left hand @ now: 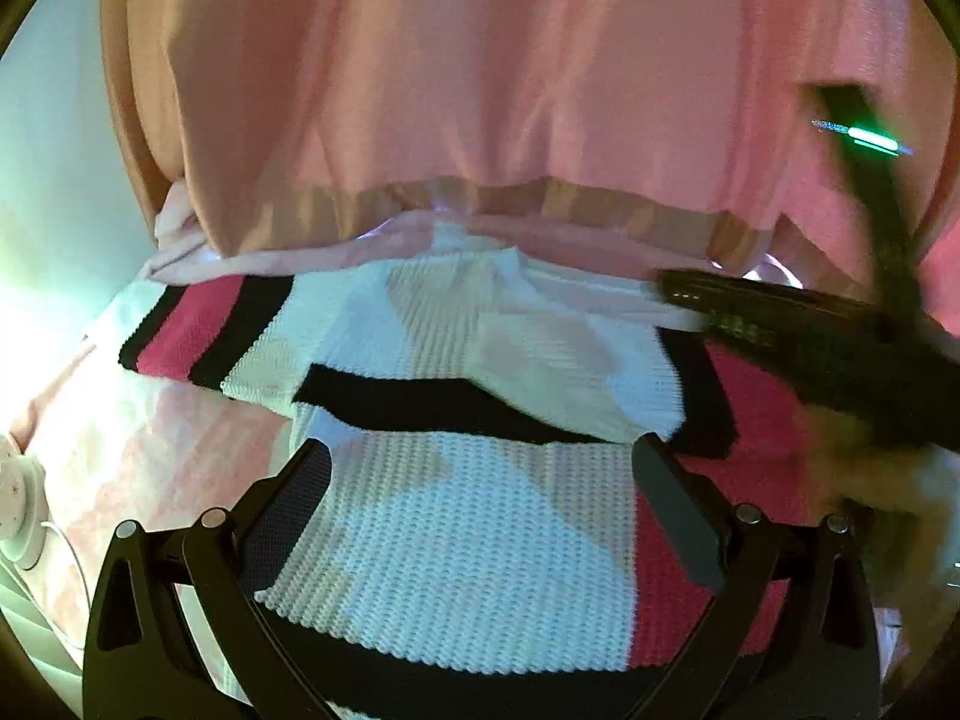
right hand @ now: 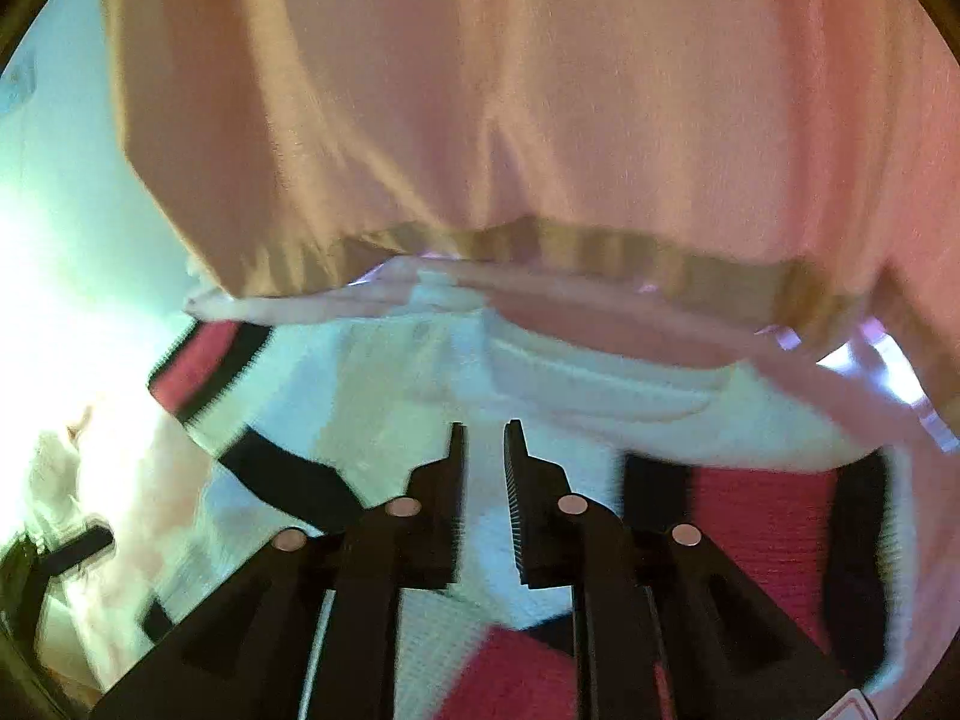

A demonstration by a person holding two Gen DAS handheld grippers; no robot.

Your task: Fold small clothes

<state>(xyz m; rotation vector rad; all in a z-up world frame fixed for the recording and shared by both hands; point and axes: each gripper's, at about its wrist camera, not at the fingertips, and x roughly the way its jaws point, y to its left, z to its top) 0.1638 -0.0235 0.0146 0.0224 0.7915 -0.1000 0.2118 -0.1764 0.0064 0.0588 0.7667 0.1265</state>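
A small knit garment (left hand: pixel 456 546), white with black and pink-red stripes, lies on a pale pink cloth-covered surface (left hand: pixel 156 468). My left gripper (left hand: pixel 480 468) is open wide just above the white knit, holding nothing. The right gripper shows in the left wrist view (left hand: pixel 780 324) as a blurred dark shape over the garment's right part. In the right wrist view the right gripper (right hand: pixel 483 438) has its jaws nearly together with a narrow gap, over the white part of the garment (right hand: pixel 600 414); nothing is visibly held.
The person's pink top (left hand: pixel 510 72) fills the far side of both views, close to the garment's far edge. A white round object with a cord (left hand: pixel 18 510) sits at the left edge. A dark object (right hand: pixel 78 546) lies at the lower left of the right wrist view.
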